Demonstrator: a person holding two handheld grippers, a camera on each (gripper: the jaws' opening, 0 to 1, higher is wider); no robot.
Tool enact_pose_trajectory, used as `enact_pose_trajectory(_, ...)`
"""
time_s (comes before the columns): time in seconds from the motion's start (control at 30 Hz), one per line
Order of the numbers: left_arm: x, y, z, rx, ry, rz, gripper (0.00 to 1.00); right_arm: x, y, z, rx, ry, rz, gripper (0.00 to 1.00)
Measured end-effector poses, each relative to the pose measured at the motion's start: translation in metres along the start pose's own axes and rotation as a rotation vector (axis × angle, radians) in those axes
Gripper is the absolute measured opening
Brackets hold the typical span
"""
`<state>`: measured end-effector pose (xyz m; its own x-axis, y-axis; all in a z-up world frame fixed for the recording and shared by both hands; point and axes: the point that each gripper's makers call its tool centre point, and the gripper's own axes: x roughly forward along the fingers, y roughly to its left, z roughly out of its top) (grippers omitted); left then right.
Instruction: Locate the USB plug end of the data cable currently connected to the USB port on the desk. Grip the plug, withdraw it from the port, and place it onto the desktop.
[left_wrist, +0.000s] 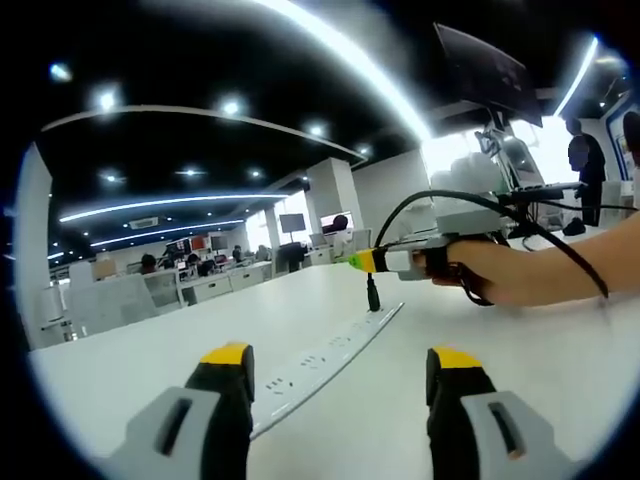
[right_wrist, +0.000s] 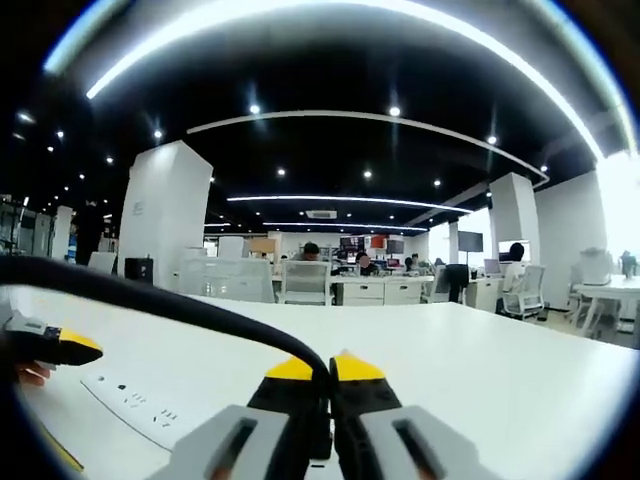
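Right gripper (right_wrist: 317, 375) was clamped on the black cable (right_wrist: 180, 305), plug (left_wrist: 372, 294) dangling over the power strip (left_wrist: 325, 358). Left gripper (left_wrist: 340, 385) gaped wide. Risk: plug swings, snags strip.

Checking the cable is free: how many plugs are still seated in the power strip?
0. The power strip on the desk shows bare sockets; the right claw holds the one plug above it. Its near end is hidden.
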<state>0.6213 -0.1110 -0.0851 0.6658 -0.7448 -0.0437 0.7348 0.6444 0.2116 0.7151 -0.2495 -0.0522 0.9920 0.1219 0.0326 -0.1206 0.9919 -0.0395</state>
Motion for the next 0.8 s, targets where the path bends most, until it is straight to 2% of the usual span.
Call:
enact_pose_trajectory(0.23,0.0,0.0,0.0,0.002,0.002,-0.001,0.69,0.0,-0.003,-0.001,0.123,-0.005,-0.03,0.06)
enact_pose_trajectory(0.37,0.0,0.0,-0.001,0.002,0.005,-0.001,0.69,-0.001,-0.004,-0.002,0.153,-0.008,-0.024,0.06)
enact_pose_trajectory(0.53,-0.001,0.0,-0.001,-0.003,0.008,-0.002,0.69,-0.003,-0.006,-0.002,0.233,-0.045,-0.022,0.06)
enact_pose_trajectory(0.8,-0.002,0.001,-0.001,-0.023,0.002,0.001,0.69,-0.011,0.0,-0.003,0.239,-0.04,-0.006,0.06)
